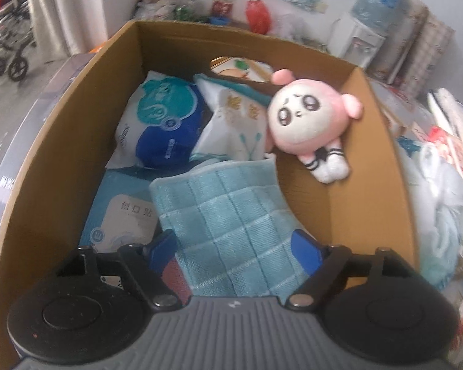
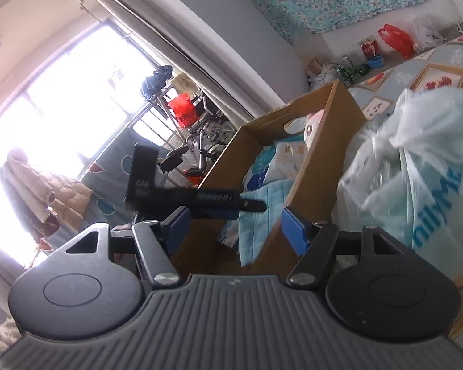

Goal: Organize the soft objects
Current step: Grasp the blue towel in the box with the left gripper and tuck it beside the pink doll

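- my left gripper point(image 1: 234, 248), jaws spread, is hanging over the blue towel point(image 1: 228, 215) lying at the near edge inside the cardboard box point(image 1: 370, 185).
- my right gripper point(image 2: 234, 225), jaws also spread and empty, is pointing at the box's near corner.
- i am judging it best to lift straight out, clear of the plush doll point(image 1: 305, 120) leaning on the right wall.
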The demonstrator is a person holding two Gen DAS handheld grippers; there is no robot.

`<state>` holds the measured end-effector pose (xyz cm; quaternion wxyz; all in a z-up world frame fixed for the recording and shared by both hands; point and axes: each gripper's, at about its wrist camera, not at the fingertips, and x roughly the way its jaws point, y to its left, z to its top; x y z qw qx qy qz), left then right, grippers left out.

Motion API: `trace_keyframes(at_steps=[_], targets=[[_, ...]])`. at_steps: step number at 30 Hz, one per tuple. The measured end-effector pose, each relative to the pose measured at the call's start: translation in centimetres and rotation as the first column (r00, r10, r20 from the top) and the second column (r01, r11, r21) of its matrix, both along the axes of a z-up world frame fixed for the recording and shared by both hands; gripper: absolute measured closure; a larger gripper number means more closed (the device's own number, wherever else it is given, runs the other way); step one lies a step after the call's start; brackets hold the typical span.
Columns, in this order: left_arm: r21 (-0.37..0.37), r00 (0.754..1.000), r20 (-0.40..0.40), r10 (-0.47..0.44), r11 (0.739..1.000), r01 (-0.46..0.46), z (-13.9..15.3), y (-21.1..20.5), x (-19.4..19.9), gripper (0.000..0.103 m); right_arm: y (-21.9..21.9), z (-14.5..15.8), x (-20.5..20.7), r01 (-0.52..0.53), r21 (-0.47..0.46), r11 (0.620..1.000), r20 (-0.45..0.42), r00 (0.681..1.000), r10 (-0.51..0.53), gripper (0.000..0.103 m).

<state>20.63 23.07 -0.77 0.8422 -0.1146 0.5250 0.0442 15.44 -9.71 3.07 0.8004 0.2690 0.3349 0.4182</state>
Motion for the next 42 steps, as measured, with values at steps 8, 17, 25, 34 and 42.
trace_keyframes(at_steps=[8,17,25,34,42], targets=[[0.019,0.993,-0.09,0.078,0.997,-0.076,-1.8,0.1,1.4,0.019,-1.9,-1.8,0.1,0.013,0.045,0.999,-0.045,0.999,-0.011,0.034],[-0.018,0.982,-0.108,0.154,0.988,-0.156,-1.7,1.4,0.6,0.018,-3.2,-2.7,0.0,0.017,0.086,0.996,-0.074,0.997,-0.011,0.032],[-0.021,0.997,-0.023,0.075,0.997,-0.075,-1.4,0.0,0.5,0.061,-2.8,-2.8,0.4,0.019,0.085,0.996,-0.094,0.996,-0.011,0.03],[-0.079,0.994,0.104,0.04,0.996,-0.031,0.7,-0.6,-0.6,0.096,-3.1,-3.5,0.6,0.034,0.075,0.997,-0.114,0.993,-0.025,0.029],[-0.257,0.979,0.201,-0.021,0.964,0.074,1.3,-2.3,0.1,0.096,-2.9,-4.0,0.6,0.026,0.077,0.997,-0.139,0.99,-0.015,0.028]])
